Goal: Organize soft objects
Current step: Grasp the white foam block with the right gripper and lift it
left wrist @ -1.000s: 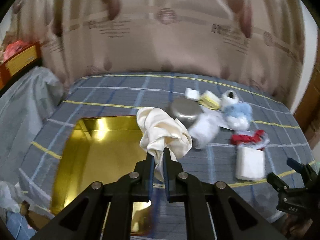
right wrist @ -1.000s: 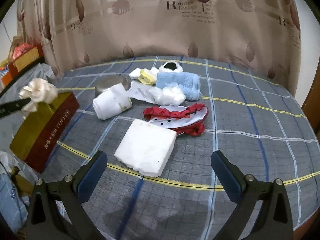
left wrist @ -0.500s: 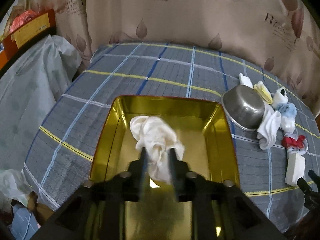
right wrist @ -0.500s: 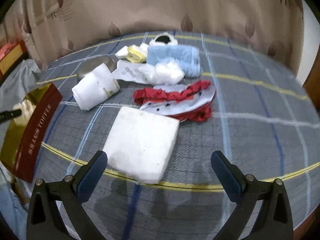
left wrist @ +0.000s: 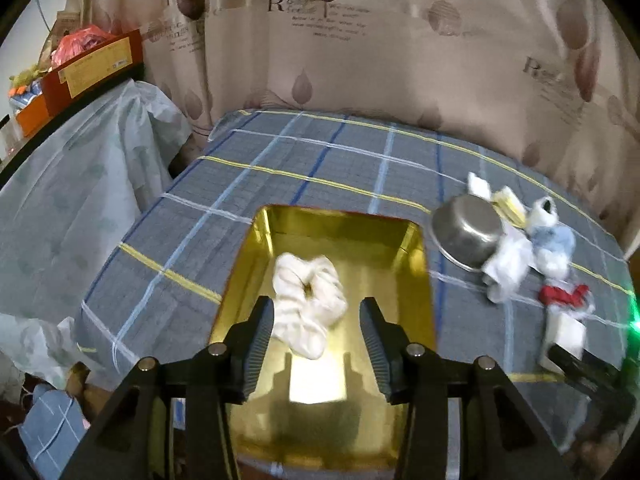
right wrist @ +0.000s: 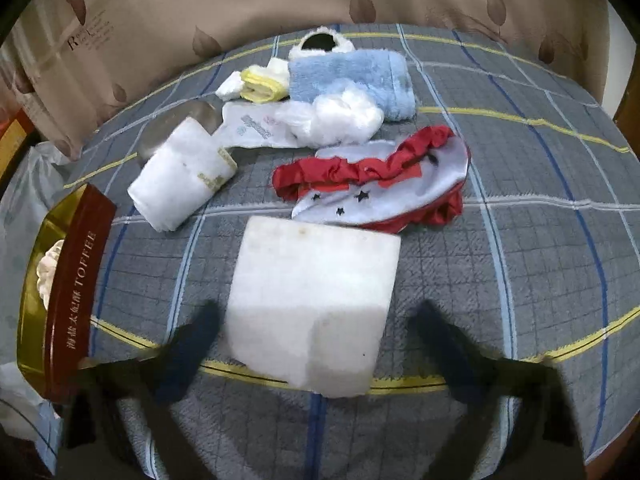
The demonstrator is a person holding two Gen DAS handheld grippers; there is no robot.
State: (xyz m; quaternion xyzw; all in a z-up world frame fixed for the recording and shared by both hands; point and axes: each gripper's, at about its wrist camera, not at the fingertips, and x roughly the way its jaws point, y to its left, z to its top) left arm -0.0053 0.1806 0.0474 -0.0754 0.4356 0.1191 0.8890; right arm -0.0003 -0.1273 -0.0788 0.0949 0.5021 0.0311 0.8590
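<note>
A cream scrunchie point(left wrist: 308, 304) lies inside the gold tin box point(left wrist: 416, 280), free of my left gripper point(left wrist: 318, 330), which is open just above it. In the right wrist view the box point(right wrist: 76, 292) stands at the left with the scrunchie point(right wrist: 48, 272) inside. My right gripper point(right wrist: 316, 344) is open, its blurred fingers on either side of a white foam block point(right wrist: 312, 304). Behind the block lie a red-and-grey frilly cloth point(right wrist: 380, 184), a rolled white towel point(right wrist: 180, 180), a blue towel point(right wrist: 352, 76) and a white plastic bag of fluff point(right wrist: 340, 116).
A steel bowl point(left wrist: 468, 236) sits right of the box. Yellow and white folded cloths point(right wrist: 260, 84) and a white-rimmed black item point(right wrist: 320, 42) lie at the back. A plaid cloth covers the table point(right wrist: 540, 240). A curtain hangs behind; a covered pile point(left wrist: 72, 200) stands left.
My left gripper carried the scrunchie over the box, opened and let it drop inside. My right gripper moved forward and down until its fingers flank the foam block.
</note>
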